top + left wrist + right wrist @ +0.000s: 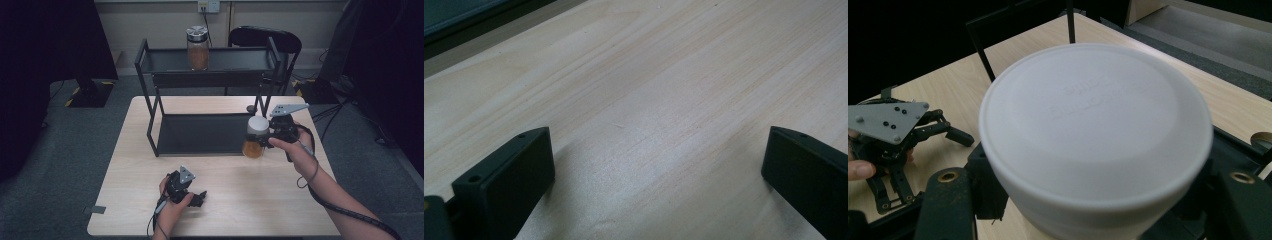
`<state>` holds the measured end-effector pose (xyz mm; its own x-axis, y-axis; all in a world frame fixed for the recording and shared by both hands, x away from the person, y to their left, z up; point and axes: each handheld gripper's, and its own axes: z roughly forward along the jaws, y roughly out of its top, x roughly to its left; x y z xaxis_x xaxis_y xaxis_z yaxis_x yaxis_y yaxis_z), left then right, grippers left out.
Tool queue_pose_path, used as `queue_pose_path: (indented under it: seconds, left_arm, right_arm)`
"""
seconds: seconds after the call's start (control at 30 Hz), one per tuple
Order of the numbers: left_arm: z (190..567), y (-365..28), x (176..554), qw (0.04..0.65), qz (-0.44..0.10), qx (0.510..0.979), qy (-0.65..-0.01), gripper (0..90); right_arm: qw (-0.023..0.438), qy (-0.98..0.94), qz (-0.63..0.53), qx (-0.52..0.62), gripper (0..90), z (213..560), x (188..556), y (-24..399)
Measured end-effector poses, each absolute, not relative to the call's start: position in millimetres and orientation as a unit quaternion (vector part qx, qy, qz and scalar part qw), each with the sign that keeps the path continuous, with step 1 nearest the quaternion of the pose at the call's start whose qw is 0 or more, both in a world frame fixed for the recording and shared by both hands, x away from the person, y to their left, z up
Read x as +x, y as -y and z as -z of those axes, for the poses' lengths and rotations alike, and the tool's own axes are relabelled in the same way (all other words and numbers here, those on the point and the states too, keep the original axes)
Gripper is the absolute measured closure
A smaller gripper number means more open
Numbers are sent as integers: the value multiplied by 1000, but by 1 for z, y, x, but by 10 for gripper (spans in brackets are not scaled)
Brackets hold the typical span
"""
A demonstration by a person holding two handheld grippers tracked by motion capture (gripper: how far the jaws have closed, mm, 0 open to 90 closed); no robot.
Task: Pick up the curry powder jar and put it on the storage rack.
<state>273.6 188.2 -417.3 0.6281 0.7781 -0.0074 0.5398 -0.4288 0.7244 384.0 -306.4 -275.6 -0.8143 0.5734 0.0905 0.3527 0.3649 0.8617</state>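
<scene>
Your pale wood counter [125, 200] stands on grey carpet [60, 150]. Behind the counter you have a black chair [265, 37] against a beige wall [150, 25] (socket [208, 6] up top); dimness flanks the counter.

1. Two-tier rack [150, 92] standing at the far middle of the table [125, 165].
2. One jar [198, 48] on the rack's top shelf.
3. Second jar [255, 136] clamped in right gripper [267, 136], just right of the rack's lower shelf.
4. Left gripper [197, 199] resting near the table's front edge, well apart from the rack.
</scene>
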Motion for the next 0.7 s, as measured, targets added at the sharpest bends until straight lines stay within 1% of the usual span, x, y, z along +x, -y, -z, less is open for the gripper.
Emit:
queue_pose_path:
  seconds: [0.7]
  left_arm:
    - [417, -188, 273, 357, -167, 828, -398, 0]
  right_arm:
    - [123, -824, -477, 280, 344, 249, 396, 290]
